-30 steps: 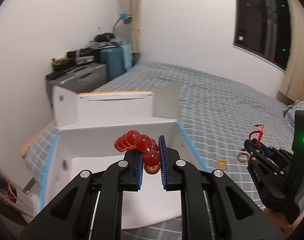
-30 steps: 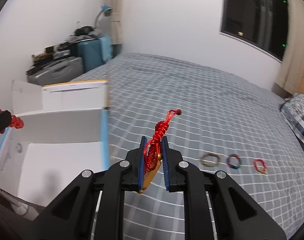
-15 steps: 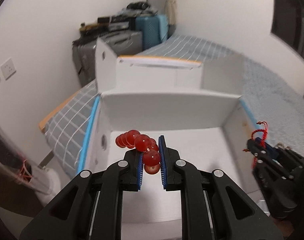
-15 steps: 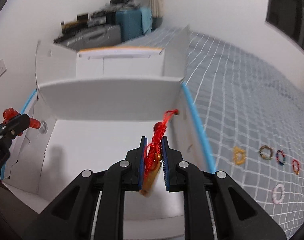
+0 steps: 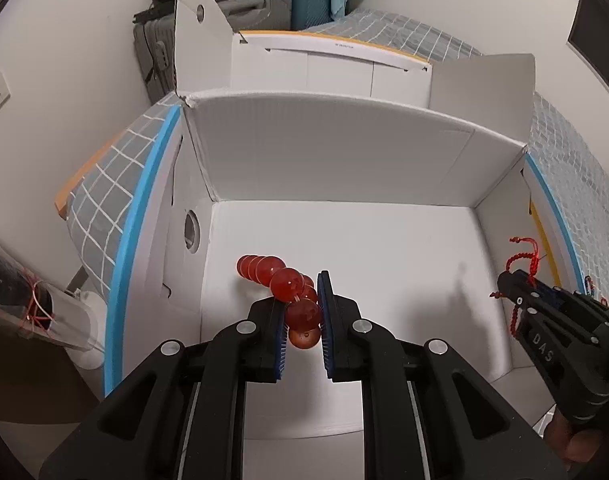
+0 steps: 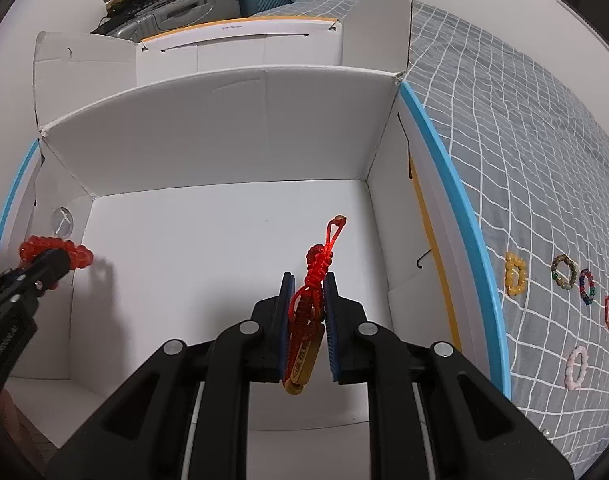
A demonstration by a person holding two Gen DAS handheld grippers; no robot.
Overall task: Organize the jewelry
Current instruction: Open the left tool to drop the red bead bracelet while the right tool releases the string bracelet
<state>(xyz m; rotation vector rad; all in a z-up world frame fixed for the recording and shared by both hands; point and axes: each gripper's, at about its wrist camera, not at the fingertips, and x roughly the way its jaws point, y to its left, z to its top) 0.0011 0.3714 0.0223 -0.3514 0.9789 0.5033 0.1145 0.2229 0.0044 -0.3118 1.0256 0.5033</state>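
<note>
Legible: "DAS" in pale raised letters on the side of the black plastic right gripper (image 5: 520,286), left wrist view. Small print on the white cardboard box's (image 5: 344,148) far flap: unreadable. Gold tag characters: unreadable.

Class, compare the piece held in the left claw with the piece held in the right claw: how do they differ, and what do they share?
The red bead bracelet in the left claw is a string of round, glossy beads; the red cord charm in the right claw is knotted thread with a yellow tag. The bracelet curls sideways; the charm's loop points straight ahead. Both are red, clamped, and held over the white box.
</note>
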